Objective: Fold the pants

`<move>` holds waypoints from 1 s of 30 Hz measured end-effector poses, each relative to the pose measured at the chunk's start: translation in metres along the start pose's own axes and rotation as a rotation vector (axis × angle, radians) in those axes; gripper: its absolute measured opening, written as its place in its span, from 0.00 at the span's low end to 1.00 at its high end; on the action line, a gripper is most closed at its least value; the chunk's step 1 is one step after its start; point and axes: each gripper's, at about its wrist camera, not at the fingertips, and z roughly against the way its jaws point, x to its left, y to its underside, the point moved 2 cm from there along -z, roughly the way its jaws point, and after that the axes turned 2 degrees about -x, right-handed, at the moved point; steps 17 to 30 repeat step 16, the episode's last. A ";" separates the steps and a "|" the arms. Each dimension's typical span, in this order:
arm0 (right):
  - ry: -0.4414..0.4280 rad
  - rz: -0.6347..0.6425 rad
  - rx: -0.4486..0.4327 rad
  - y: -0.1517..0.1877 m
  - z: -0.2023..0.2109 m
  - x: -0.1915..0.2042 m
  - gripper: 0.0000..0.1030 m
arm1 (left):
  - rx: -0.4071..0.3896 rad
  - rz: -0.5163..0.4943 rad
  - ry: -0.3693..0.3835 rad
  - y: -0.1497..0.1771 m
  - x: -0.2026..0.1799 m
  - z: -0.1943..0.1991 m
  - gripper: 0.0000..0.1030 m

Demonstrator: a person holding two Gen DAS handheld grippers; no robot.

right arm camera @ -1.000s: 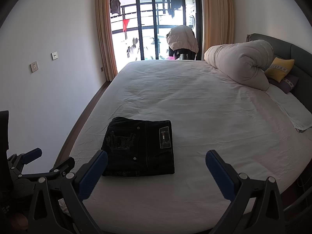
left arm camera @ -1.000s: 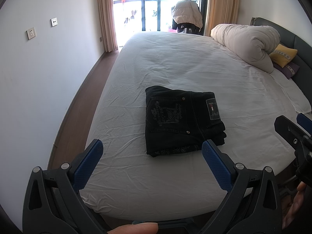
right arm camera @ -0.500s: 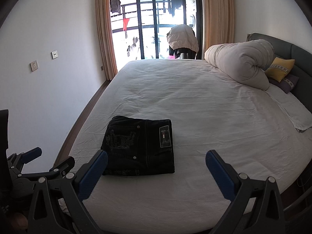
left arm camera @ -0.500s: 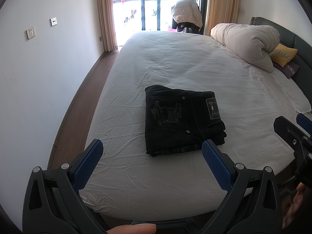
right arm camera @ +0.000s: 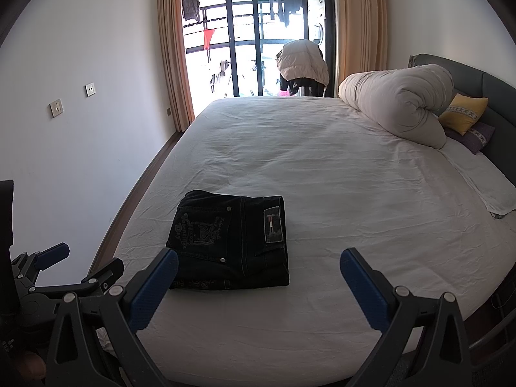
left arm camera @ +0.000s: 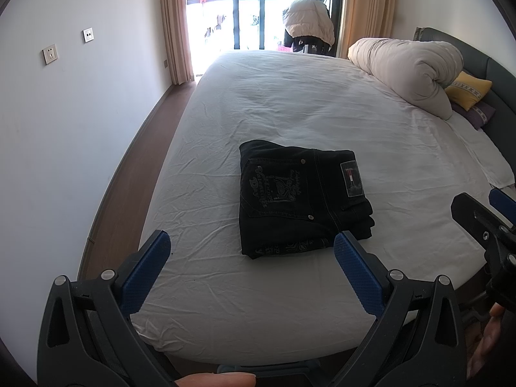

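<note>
The black pants are folded into a small, neat block. They lie flat on the white bed, close to the near edge and a little toward the wall side. On top you can see a back pocket with pale stitched letters and a small patch with a red and white stripe. A few folded layers peek out at the right and near edges of the block. In the right wrist view the pants look the same, dark and square on the sheet.

The left hand-held gripper is held above the near edge of the bed. Its two blue fingers are spread wide apart. Nothing is between them, and they do not touch the pants. From this camera the right blue finger sits just in front of the near corner of the pants.

The right hand-held gripper is spread wide too. It holds nothing and hangs over the sheet, near the pants but not touching them.

A big rolled-up blanket lies far off by the head of the bed, with a yellow pillow beside it.
</note>
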 end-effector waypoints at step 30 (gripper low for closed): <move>-0.006 -0.003 0.012 0.006 0.005 -0.001 1.00 | 0.011 0.007 -0.003 0.009 0.000 0.000 1.00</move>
